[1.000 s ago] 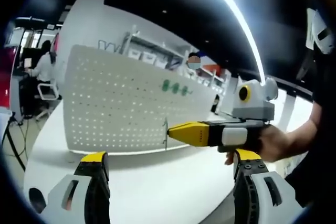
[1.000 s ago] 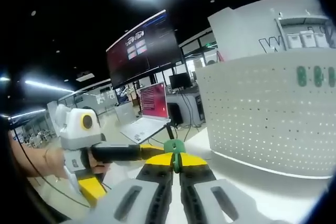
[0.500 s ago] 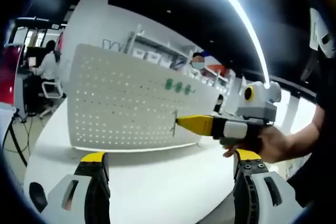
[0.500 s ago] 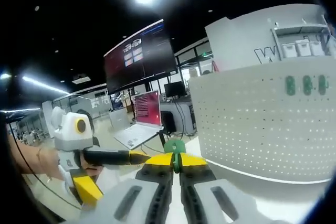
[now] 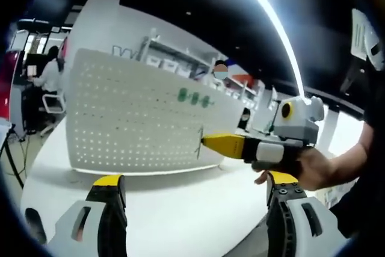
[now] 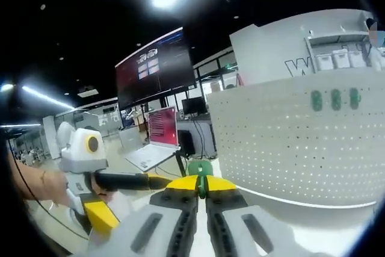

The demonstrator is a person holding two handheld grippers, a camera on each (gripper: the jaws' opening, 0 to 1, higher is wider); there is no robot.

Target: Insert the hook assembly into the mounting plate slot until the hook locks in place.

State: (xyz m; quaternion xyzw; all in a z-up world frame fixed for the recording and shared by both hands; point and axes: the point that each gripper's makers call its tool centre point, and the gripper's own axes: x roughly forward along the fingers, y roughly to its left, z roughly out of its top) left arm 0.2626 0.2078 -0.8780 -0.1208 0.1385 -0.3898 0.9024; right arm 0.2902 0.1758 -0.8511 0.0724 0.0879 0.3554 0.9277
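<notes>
Standing upright on the white table, the pegboard mounting plate is our landmark — a white perforated panel with three green marks near its upper edge.

In the left gripper view, we see our left gripper low in front of the plate, its two yellow-tipped jaws set wide apart with nothing between them. The right gripper comes in from the right side of that view, held in a hand, its yellow jaws drawn together. At their tip sits a thin dark wire piece — the hook assembly — which lies just in front of the plate's lower right part. We cannot tell whether it touches the panel.

In the right gripper view, the right gripper has its jaws pressed together on a green part of the hook assembly, and the mounting plate stands to the right of them, its green marks high on its face. The left gripper reaches in from the left, held in a hand. Beyond the plate's left edge we see a laptop and a large dark screen above it.
</notes>
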